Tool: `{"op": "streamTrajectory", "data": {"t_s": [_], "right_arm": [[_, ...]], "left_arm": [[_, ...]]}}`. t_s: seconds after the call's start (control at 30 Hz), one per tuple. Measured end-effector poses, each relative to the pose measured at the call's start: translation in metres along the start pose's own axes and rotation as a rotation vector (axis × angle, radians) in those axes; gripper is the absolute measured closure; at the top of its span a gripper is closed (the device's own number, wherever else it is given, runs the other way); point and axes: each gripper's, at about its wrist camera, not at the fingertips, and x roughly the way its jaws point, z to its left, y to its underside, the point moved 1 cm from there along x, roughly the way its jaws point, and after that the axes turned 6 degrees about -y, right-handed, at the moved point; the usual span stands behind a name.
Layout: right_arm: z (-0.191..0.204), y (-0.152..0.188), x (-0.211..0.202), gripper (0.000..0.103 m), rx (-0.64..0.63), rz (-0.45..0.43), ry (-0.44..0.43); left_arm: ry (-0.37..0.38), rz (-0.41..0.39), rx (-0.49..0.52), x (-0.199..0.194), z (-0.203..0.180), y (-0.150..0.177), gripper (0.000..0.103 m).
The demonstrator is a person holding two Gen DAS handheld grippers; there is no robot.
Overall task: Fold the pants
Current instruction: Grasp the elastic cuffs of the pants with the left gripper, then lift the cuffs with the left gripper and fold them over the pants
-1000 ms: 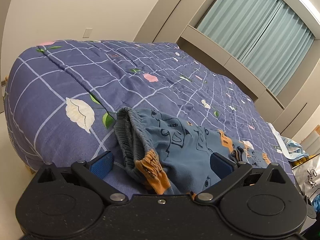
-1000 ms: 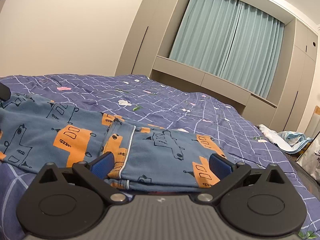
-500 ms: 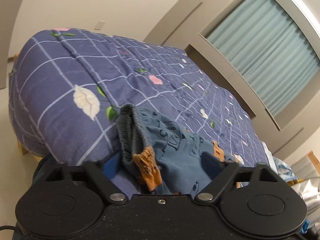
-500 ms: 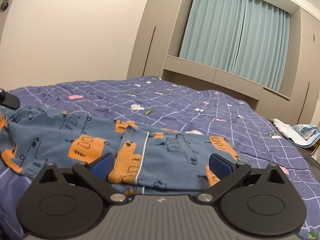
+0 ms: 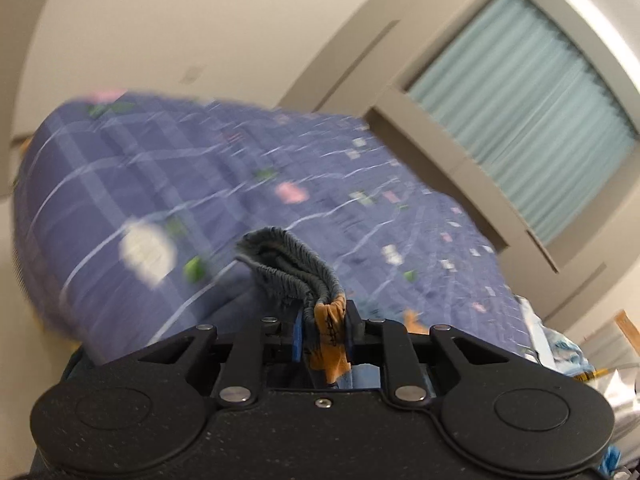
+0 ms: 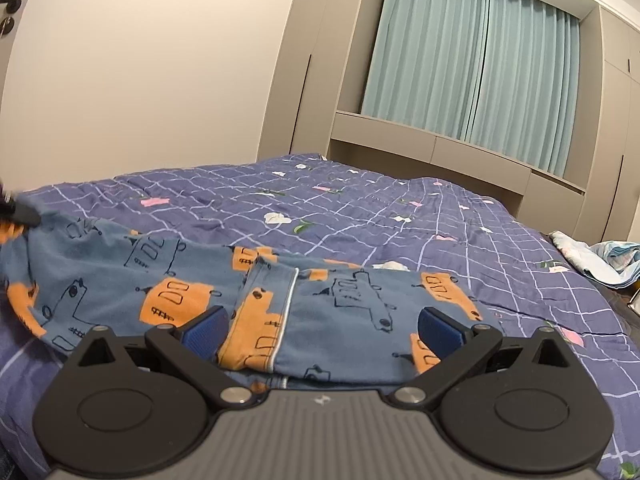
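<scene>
Across a bed covered by a purple checked quilt (image 6: 360,216) with small flower prints, a pair of blue pants (image 6: 168,280) lay spread out, printed with orange vehicles and black line drawings. In the right wrist view the pants stretched from the left edge of the frame toward the centre, with the leg ends nearest the camera.

The right gripper (image 6: 322,330) sat low over those leg ends, its two blue-padded fingers standing wide apart on either side of the cloth and not pressing on it.

In the left wrist view, which was blurred, the left gripper (image 5: 323,334) had its jaws closing on the bunched, ribbed elastic waistband (image 5: 288,268) of the pants. A wad of grey-blue and orange fabric was pinched between the blue pads, and the waistband stood up in a fold above the fingertips, with the quilt beyond it. At the far left of the right wrist view, that end of the pants was drawn up off the quilt.

Behind the bed stood pale cabinets and light teal curtains (image 6: 480,72). A crumpled light blue cloth (image 6: 600,258) lay at the bed's right edge.
</scene>
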Motion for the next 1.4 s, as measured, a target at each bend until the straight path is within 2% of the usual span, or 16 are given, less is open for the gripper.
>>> {"op": "streamTrajectory", "data": {"t_s": [0.27, 0.37, 0.43, 0.57, 0.83, 1.13, 1.2, 1.23, 1.27, 1.3, 1.37, 1.4], "right_arm": [[-0.019, -0.008, -0.016, 0.000, 0.022, -0.046, 0.036], [-0.032, -0.012, -0.022, 0.000, 0.016, -0.052, 0.072], [-0.042, -0.013, -0.023, 0.000, 0.006, -0.021, 0.099], [-0.065, -0.010, -0.028, 0.000, 0.024, 0.009, 0.202], [-0.137, 0.007, -0.050, 0.000, 0.231, 0.006, 0.353], [-0.187, 0.033, -0.065, 0.000, 0.408, 0.011, 0.409], [-0.192, 0.037, -0.064, 0.000, 0.431, 0.020, 0.406], [-0.195, 0.040, -0.065, 0.000, 0.441, 0.023, 0.405], [-0.196, 0.041, -0.064, 0.000, 0.450, 0.026, 0.404], [-0.198, 0.043, -0.064, 0.000, 0.459, 0.029, 0.401], [-0.201, 0.046, -0.062, 0.000, 0.473, 0.036, 0.394], [-0.199, 0.046, -0.060, 0.000, 0.477, 0.040, 0.394]], "left_arm": [[0.171, -0.056, 0.219, -0.008, -0.093, -0.019, 0.083], [0.220, -0.047, 0.297, -0.005, -0.131, -0.015, 0.083], [0.241, -0.033, 0.337, 0.001, -0.154, -0.010, 0.083], [0.282, 0.001, 0.409, 0.012, -0.196, 0.005, 0.083], [0.308, 0.114, 0.549, 0.047, -0.254, 0.053, 0.083], [0.279, 0.228, 0.646, 0.090, -0.276, 0.112, 0.083], [0.278, 0.265, 0.653, 0.100, -0.275, 0.120, 0.080], [0.282, 0.286, 0.646, 0.104, -0.275, 0.122, 0.075], [0.290, 0.309, 0.624, 0.108, -0.272, 0.123, 0.064], [0.298, 0.324, 0.599, 0.109, -0.269, 0.123, 0.059], [0.320, 0.322, 0.544, 0.107, -0.263, 0.121, 0.039], [0.326, 0.304, 0.531, 0.104, -0.261, 0.118, 0.036]]}}
